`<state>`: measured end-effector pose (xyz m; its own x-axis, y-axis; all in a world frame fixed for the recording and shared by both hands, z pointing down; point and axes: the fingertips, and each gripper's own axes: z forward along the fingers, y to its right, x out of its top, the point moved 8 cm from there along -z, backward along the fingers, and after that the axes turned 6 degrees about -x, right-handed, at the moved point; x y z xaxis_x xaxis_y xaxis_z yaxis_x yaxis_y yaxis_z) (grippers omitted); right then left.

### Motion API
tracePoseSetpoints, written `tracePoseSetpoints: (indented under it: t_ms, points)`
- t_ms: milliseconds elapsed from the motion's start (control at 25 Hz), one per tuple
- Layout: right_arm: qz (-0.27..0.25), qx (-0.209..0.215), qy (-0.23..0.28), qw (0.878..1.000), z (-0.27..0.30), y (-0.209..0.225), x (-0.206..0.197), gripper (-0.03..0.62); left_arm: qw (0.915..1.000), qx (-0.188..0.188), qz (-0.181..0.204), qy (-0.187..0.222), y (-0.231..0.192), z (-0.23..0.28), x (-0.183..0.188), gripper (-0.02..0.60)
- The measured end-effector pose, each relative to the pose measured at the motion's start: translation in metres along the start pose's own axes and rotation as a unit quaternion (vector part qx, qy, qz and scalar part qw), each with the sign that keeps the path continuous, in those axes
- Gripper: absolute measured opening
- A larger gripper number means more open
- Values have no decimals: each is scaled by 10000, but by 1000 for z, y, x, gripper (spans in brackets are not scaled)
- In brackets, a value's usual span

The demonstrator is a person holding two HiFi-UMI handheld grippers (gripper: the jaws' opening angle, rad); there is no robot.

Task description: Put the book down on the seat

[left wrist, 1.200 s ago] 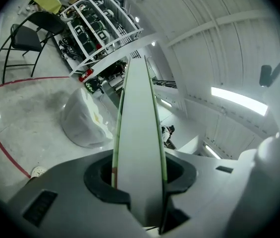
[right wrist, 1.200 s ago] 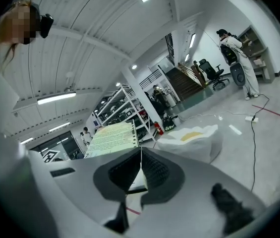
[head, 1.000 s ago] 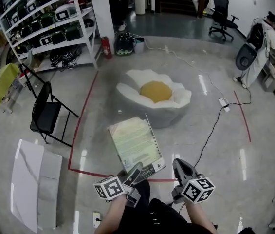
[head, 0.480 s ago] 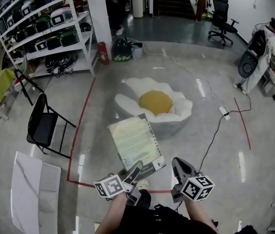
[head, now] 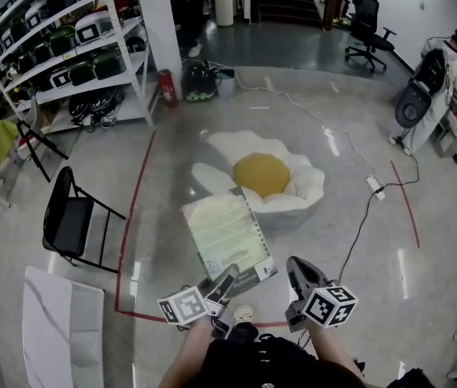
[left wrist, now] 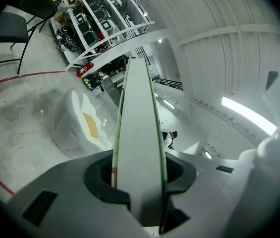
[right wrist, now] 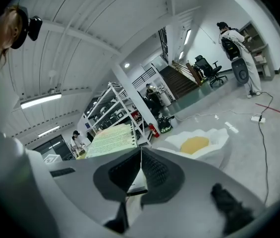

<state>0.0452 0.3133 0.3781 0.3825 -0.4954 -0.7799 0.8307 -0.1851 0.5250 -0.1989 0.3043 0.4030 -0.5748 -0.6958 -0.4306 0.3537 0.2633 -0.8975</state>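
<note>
black folding chair [head: 69, 224]; metal shelving [head: 82, 55] behind it

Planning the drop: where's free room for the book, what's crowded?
The egg-shaped seat is bare: yellow centre and white rim hold nothing. The floor between it and the red tape line is free too. Crowded: folding chair left of the tape, cable trailing along the seat's right.

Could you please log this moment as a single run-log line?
left gripper: shut on book | right gripper: shut, empty | book: held aloft, short of seat | step: not yet placed
</note>
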Motion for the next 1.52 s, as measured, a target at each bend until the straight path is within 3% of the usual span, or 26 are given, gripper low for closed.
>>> tracePoseSetpoints:
  t_ms: [360,920,1520]
  points:
    - [-26,-15,69,10000,43,-16,11,14,9998,-148,-18,-147,-24,16,41,164]
    - [6,-231,18,9997,61,-6,28,14,9993,-177,-267,-190,-35,29,62,164]
    - [65,-175,-11,9998,154,50,86,14,9988,-15,-433,-246,-65,124,109,164]
